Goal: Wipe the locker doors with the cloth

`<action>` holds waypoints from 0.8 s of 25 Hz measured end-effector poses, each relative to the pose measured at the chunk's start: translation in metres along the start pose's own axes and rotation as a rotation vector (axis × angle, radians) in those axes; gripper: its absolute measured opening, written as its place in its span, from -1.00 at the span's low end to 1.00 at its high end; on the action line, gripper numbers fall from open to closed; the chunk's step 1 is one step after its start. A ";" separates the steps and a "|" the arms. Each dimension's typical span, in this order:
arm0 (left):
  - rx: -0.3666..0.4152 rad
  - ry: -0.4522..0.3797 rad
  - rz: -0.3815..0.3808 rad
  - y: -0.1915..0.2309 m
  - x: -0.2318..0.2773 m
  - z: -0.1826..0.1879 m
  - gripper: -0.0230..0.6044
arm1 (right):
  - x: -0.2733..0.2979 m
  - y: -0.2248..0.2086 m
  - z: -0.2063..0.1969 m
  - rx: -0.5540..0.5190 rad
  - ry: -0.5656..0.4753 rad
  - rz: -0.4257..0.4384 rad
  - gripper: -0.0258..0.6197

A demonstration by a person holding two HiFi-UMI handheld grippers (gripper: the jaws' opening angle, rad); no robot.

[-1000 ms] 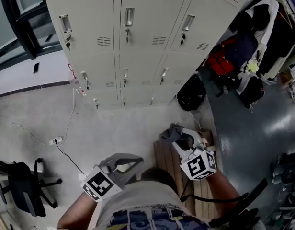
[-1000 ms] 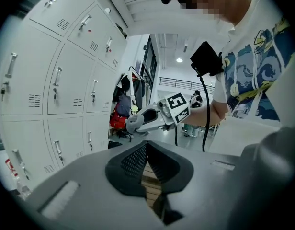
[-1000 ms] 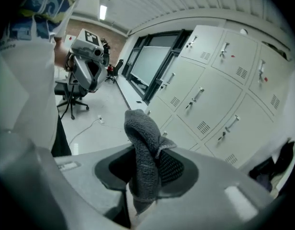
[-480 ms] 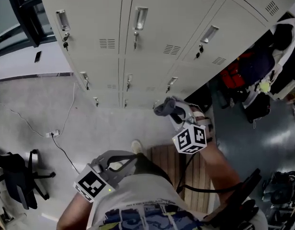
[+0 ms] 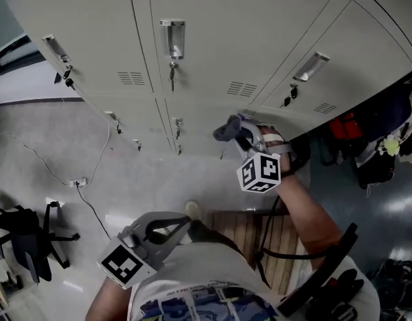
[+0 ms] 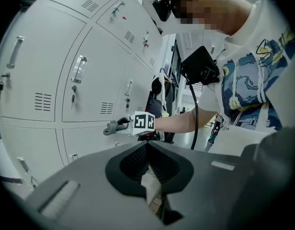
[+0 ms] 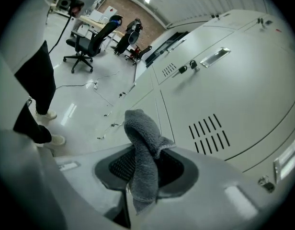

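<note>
**Cloth raised to the locker doors, contact unclear**

Nearest the camera, the person's torso cuts off the rear of the left tool (image 5: pixel 184 222). It is held low, with its jaws drawn together on nothing; in its own view its grey body fills the lower half.

Beyond it, the right tool (image 5: pixel 241 136) is clamped on the grey cloth (image 7: pixel 140 128). The cloth's free end curls up past the jaws and hides their tips. It sits close to the beige locker doors (image 5: pixel 213 39), near a seam between two of them, but no view shows whether it touches the metal.

The lower doors are steeply foreshortened and hard to read. The floor (image 5: pixel 132 179) below is pale and glossy, with slatted wooden boards (image 5: pixel 246 229) underfoot. A cable (image 5: pixel 92 209) trails left towards an office chair (image 5: pixel 25 236) cut by the frame, and dark bags (image 5: pixel 383 156) hang to the right.
</note>
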State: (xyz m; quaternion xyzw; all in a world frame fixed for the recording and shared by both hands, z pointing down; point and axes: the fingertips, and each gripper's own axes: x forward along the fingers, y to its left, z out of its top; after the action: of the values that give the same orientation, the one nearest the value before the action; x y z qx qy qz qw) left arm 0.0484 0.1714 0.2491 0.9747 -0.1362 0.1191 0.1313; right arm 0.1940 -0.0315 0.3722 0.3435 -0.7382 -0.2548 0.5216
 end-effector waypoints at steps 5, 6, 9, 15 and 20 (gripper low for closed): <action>-0.020 0.027 0.022 0.015 0.018 0.005 -0.92 | 0.042 -0.002 -0.020 -0.052 0.020 -0.006 -0.57; -0.024 0.035 0.026 0.018 0.020 0.005 -0.92 | 0.048 -0.001 -0.024 -0.052 0.025 -0.002 -0.57; -0.025 0.052 0.042 0.028 0.022 0.006 -0.92 | 0.063 0.008 -0.033 -0.045 0.033 0.017 -0.57; -0.050 0.074 0.063 0.039 0.025 0.001 -0.92 | 0.094 0.042 -0.044 -0.044 0.048 0.091 -0.57; -0.081 0.079 0.070 0.050 0.028 -0.001 -0.92 | 0.122 0.076 -0.054 -0.039 0.074 0.156 -0.57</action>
State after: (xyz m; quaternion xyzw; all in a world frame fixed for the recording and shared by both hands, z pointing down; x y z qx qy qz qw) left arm 0.0594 0.1185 0.2689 0.9577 -0.1697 0.1565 0.1719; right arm 0.1997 -0.0784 0.5181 0.2836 -0.7380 -0.2148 0.5733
